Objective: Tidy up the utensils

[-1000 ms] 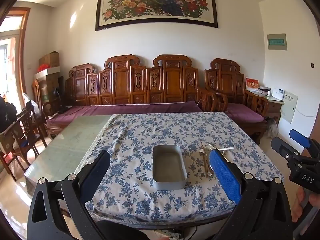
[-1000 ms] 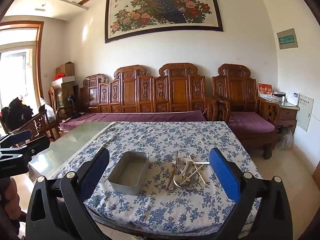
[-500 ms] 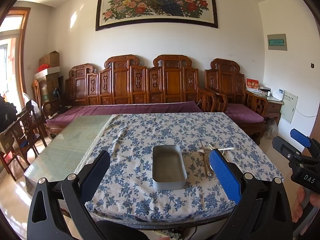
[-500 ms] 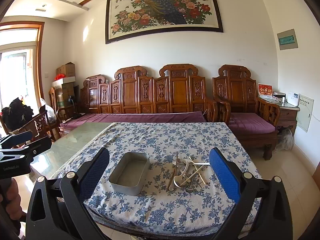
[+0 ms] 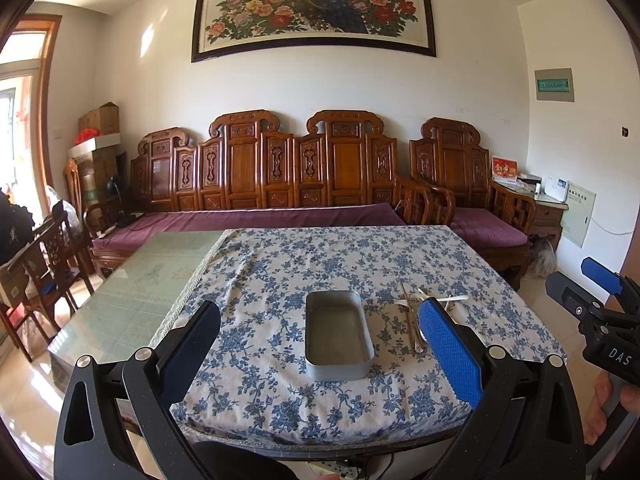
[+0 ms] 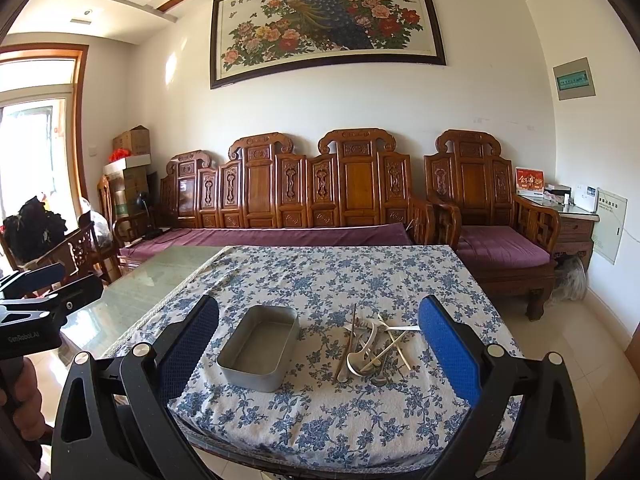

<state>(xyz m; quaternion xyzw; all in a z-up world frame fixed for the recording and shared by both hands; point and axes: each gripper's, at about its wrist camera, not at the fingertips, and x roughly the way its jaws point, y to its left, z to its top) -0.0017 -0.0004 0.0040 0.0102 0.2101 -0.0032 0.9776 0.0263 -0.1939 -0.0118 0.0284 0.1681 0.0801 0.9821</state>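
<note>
An empty grey metal tin [image 5: 338, 334] [image 6: 260, 346] sits on the blue-flowered tablecloth [image 5: 300, 264] [image 6: 320, 276]. To its right lies a pile of utensils [image 6: 374, 344] [image 5: 412, 312]: spoons, a white ladle-like spoon and chopsticks, crossed over each other. My left gripper [image 5: 320, 356] hangs open in front of the table's near edge, roughly facing the tin. Open too, my right gripper [image 6: 320, 356] is held short of the near edge, the tin and pile between its fingers in the view. Neither holds anything.
A bare glass tabletop [image 5: 132, 292] extends left of the cloth. A carved wooden bench [image 5: 280, 172] with purple cushions and an armchair [image 6: 480, 208] stand behind the table. Chairs [image 5: 44, 264] crowd the left side. Tiled floor [image 6: 580, 360] runs along the right.
The right wrist view has risen slightly, so the table and wall sit a little lower in it. The left gripper has barely moved. Nothing on the table has moved.
</note>
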